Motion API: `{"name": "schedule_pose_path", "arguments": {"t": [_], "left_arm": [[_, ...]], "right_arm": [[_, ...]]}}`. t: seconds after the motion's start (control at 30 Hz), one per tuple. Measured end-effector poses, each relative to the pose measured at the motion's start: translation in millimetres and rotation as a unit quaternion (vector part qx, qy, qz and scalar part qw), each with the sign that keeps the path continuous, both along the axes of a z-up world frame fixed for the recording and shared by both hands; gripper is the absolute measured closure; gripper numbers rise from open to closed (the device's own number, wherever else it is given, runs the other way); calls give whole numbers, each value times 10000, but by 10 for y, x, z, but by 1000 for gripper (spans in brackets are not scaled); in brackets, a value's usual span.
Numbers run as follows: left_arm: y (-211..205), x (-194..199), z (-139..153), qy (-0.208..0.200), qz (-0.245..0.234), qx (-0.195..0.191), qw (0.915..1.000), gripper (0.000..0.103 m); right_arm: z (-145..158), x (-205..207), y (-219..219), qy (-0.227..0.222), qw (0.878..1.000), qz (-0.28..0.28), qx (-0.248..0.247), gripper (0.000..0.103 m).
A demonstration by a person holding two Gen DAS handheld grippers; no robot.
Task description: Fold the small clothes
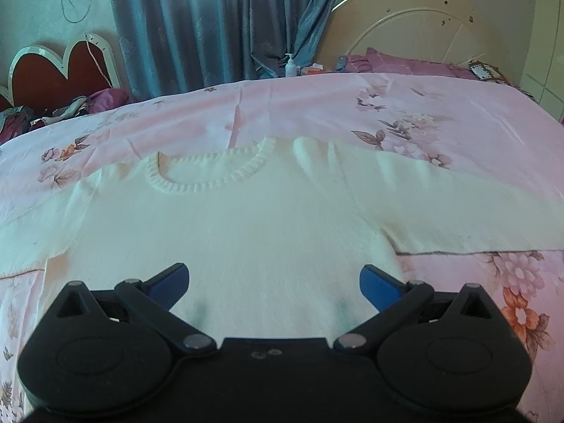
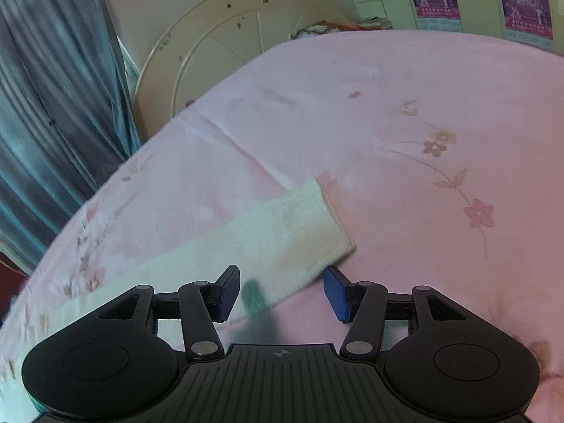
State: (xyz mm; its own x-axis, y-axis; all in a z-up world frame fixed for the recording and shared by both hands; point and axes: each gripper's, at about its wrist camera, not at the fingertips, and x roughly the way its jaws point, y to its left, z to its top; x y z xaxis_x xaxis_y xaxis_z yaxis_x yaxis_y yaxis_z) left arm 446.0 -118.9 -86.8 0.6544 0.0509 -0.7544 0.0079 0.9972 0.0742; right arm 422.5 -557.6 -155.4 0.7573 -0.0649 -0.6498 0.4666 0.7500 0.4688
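Cream knit sweater (image 1: 225, 218) lies flat on the pink bedsheet (image 1: 317, 105); left gripper (image 1: 274, 282) and right gripper (image 2: 282, 290) hover agape, the right over its cuff (image 2: 310, 211), where a shallow pinch could snag the sheet

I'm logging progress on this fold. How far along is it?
Done: the white sweater lies spread flat on the pink floral bedsheet, sleeves out. In hand: nothing; the left claw is open over the hem, and the right claw is open at the sleeve cuff. Left: every fold, sleeves and body.
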Motion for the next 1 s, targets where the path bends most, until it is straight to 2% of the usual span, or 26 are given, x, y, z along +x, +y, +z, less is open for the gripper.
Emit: {"name": "schedule_pose_path", "arguments": {"t": [0.07,0.13,0.2,0.27,0.33,0.37,0.47,0.57,0.77,0.93,1.0], "left_arm": [[27,41,23,9,53,-23,10000,0],[80,44,64,-26,89,-36,10000,0],[142,50,94,-57,104,-20,9999,0],[227,59,100,-53,117,-2,9999,0],[332,70,83,6,142,41,9999,0],[397,69,75,33,171,42,9998,0],[616,35,70,48,242,-60,9997,0],[873,3,36,32,311,-206,9993,0],[1397,1,-28,-7,384,-318,9988,0],[1965,-122,-22,-49,588,-445,9973,0],[2219,-198,-26,-35,671,-606,9959,0]], "right_arm": [[-19,17,-12,-16,10000,-64,-64,72],[-28,18,-31,-2,9999,-99,-125,82],[7,21,-40,46,9994,-108,-330,101],[101,41,29,-25,9974,-79,-716,101],[23,186,63,441,9951,93,-876,101],[59,221,71,479,9946,56,-918,101],[279,236,196,173,9950,44,-980,101],[535,295,572,-123,9932,447,-1067,101],[898,484,1853,-523,9774,1671,-1182,101],[868,680,3087,-521,9552,2597,-1316,101],[811,753,3492,-514,9455,2913,-1365,101]]}}
